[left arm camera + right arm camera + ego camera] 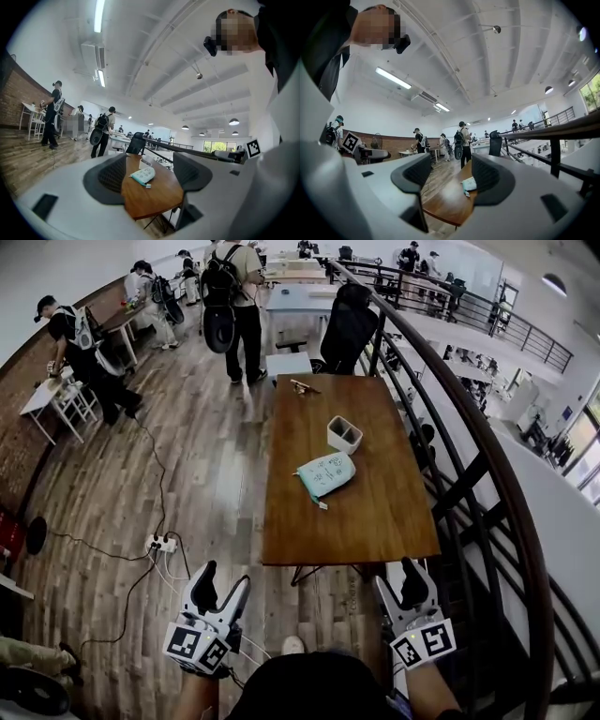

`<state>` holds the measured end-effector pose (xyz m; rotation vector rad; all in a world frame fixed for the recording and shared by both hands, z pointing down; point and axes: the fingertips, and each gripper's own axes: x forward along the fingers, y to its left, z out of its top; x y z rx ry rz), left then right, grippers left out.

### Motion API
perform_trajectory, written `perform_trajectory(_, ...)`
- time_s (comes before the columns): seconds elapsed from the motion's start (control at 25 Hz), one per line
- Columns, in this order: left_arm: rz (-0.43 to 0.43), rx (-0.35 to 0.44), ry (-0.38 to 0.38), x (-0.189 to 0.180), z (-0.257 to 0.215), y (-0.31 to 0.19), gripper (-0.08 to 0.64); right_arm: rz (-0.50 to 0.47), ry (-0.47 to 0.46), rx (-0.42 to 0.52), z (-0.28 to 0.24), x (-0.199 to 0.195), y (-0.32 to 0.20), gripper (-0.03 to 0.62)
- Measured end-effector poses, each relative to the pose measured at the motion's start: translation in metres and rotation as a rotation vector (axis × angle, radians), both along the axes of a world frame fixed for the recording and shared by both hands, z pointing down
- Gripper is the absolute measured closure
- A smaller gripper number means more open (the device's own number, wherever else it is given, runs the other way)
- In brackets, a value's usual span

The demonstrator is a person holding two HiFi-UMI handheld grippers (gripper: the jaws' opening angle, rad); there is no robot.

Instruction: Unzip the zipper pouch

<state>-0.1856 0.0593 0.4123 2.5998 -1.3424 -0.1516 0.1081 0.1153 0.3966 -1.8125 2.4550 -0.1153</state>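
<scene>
both hand-held grippers, left (223,594) and right (403,589), open and empty, short of table (375,521); zipper pouch (327,472) looks soft, light: pin body, pinch pull.

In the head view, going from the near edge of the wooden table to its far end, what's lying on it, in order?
zipper pouch → white two-compartment holder → small tan object

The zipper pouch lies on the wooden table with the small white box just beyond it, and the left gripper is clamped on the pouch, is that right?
Not quite. The left gripper is open and empty, short of the table; the left gripper view shows its jaws apart. The zipper pouch and white box lie as you said.
</scene>
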Motion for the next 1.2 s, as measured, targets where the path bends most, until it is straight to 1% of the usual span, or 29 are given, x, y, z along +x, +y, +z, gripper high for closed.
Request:
perform_trajectory(0.12, -0.006, -0.008, 0.001, 0.002, 0.003, -0.011, 0.255, -0.006, -0.009, -0.004, 0.001, 0.004, -0.013, 0.331)
perform_trajectory(0.24, -0.017, -0.004, -0.006, 0.010, 0.000, -0.024, 0.255, -0.032, -0.016, -0.003, 0.001, 0.009, -0.032, 0.334)
perform_trajectory(0.4, -0.046, -0.002, -0.019, 0.025, -0.001, -0.049, 0.255, -0.074, -0.022, -0.019, 0.006, 0.022, -0.075, 0.334)
perform_trajectory(0.56, -0.083, 0.008, -0.040, 0.039, -0.005, -0.078, 0.255, -0.106, -0.016, -0.009, 0.003, 0.037, -0.121, 0.333)
perform_trajectory(0.88, -0.135, 0.013, -0.058, 0.073, -0.004, -0.135, 0.253, -0.167, -0.016, -0.025, 0.013, 0.067, -0.195, 0.331)
perform_trajectory(1.0, -0.157, 0.006, -0.061, 0.082, -0.001, -0.149, 0.253, -0.207, -0.005, -0.047, 0.020, 0.069, -0.220, 0.331)
perform_trajectory(1.2, -0.203, -0.030, -0.059, 0.090, 0.003, -0.161, 0.253, -0.312, 0.051, -0.127, 0.039, 0.054, -0.247, 0.331)
